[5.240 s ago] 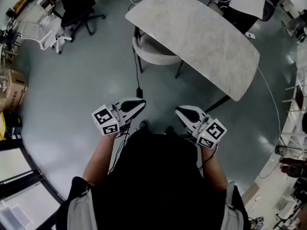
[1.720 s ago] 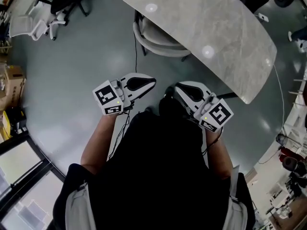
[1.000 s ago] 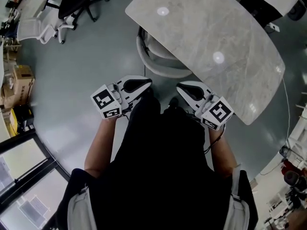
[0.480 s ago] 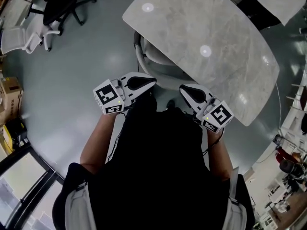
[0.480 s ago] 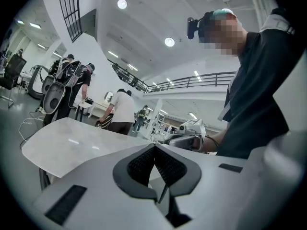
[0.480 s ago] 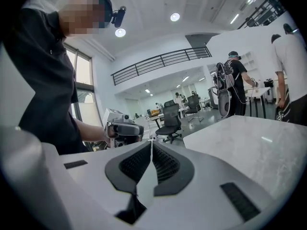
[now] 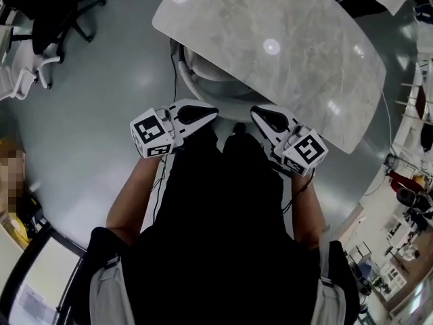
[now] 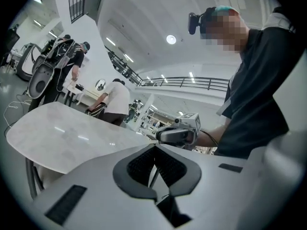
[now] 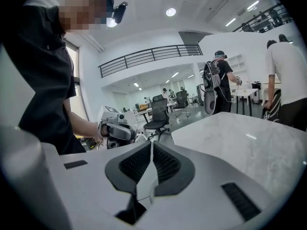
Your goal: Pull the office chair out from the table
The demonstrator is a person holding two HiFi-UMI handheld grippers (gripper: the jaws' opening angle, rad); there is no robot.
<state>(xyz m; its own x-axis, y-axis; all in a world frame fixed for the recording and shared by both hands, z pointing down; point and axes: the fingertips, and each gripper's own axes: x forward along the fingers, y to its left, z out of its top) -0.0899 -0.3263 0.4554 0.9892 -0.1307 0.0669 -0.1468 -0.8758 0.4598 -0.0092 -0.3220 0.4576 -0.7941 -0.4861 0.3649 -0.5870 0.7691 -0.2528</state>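
**Chair under the surface, both grippers just before it**

The office chair (image 7: 203,73) sits under the near left edge of the surface (image 7: 284,53), with much of it hidden beneath the top. The person stands on the floor (image 7: 108,100) directly before the chair. The left gripper (image 7: 213,112) and the right gripper (image 7: 255,114) are side by side in front of the body, close together with their tips angled towards each other. In the head view they lie over the chair's near rim, but contact cannot be told. Other chairs (image 7: 47,26) stand well apart at the far left. Other people (image 8: 115,99) stand beyond the surface's far end.
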